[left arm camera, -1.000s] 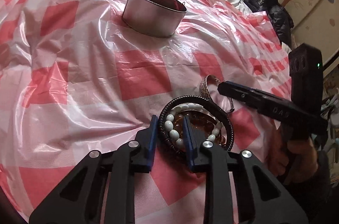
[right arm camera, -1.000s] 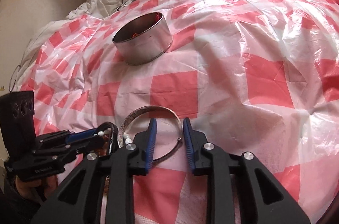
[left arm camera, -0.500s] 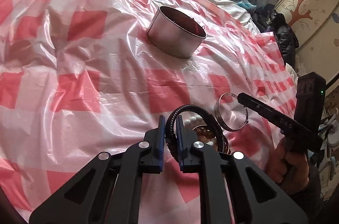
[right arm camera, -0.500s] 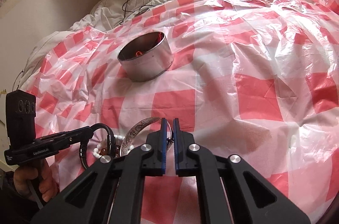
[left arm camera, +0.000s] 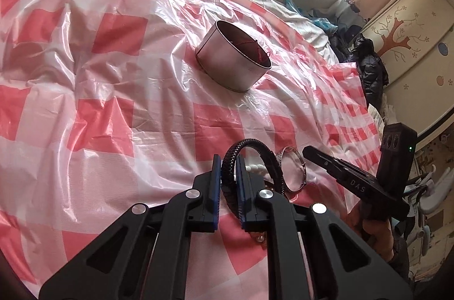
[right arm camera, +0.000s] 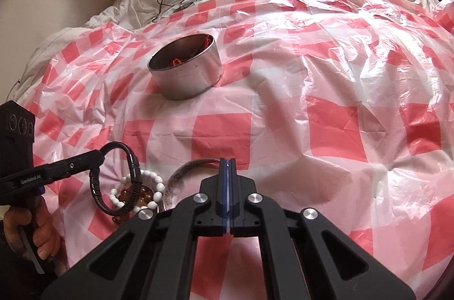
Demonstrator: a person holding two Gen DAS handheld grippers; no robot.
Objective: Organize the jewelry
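Your left claw [left arm camera: 227, 175] is clamped on the black braided bracelet [left arm camera: 230, 169], lifted partly clear of the checked sheet [left arm camera: 107, 112] on the bed. Under it lie the white bead bracelet [right arm camera: 154, 186] and amber bead bracelet [right arm camera: 133, 193], near the sheet's near edge. Your right claw [right arm camera: 227, 183] is clenched on the silver bangle [right arm camera: 177, 178]. The metal tin [right arm camera: 185, 78] sits mid-sheet, well apart, with red cord inside.
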